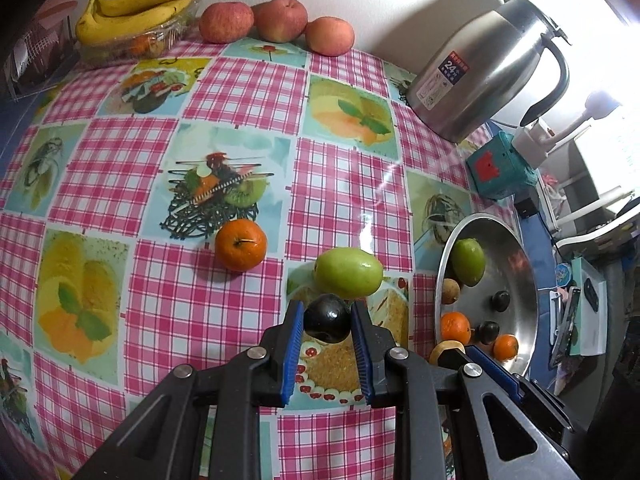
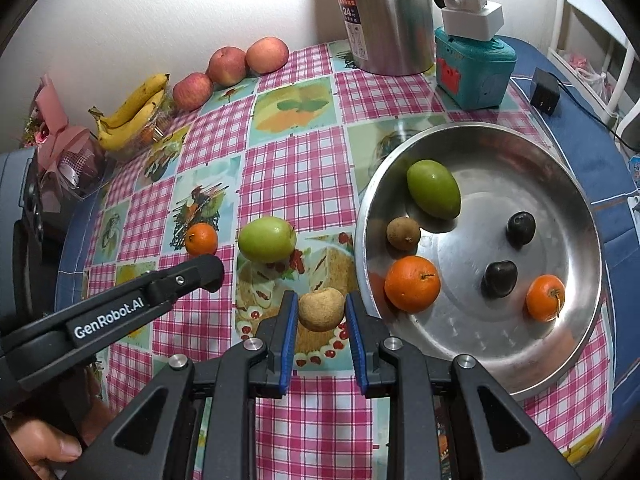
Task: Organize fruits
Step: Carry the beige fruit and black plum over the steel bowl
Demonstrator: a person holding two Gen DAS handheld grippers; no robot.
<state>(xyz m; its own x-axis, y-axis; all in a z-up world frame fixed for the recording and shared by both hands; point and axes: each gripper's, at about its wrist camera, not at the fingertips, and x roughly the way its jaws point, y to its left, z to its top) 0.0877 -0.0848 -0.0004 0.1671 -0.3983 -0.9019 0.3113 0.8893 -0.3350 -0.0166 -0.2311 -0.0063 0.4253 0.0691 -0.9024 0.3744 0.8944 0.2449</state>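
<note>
- Step in hand: carrying loose fruit to the metal dish [image 2: 576, 320]; both grippers loaded, neither over the dish yet.
- Left gripper [image 1: 327, 322]: jaws closed on a dark plum [image 1: 326, 318], held above the tablecloth [image 1: 240, 92], just in front of a green fruit [image 1: 347, 273] lying on the cloth.
- Right gripper [image 2: 321, 310]: jaws closed on a small brown fruit [image 2: 321, 309], held just beside the dish's near-left rim.
- Dish contents: one green fruit [image 2: 433, 189], one small brown fruit [image 2: 403, 233], two oranges [image 2: 412, 283] [image 2: 545, 297], two dark plums [image 2: 521, 227] [image 2: 500, 278].
- Loose on the cloth: the green fruit and a small orange [image 1: 241, 245], near each other.
- Clear tray [image 1: 120, 46] by the wall: bananas [image 1: 140, 8] on top, something orange beneath; three apples [image 1: 276, 20] beside it on the cloth.
- Next move, as judged: swing each gripper over a bare patch of the dish, lower, then open; round fruit may roll on the smooth metal, so release low.
</note>
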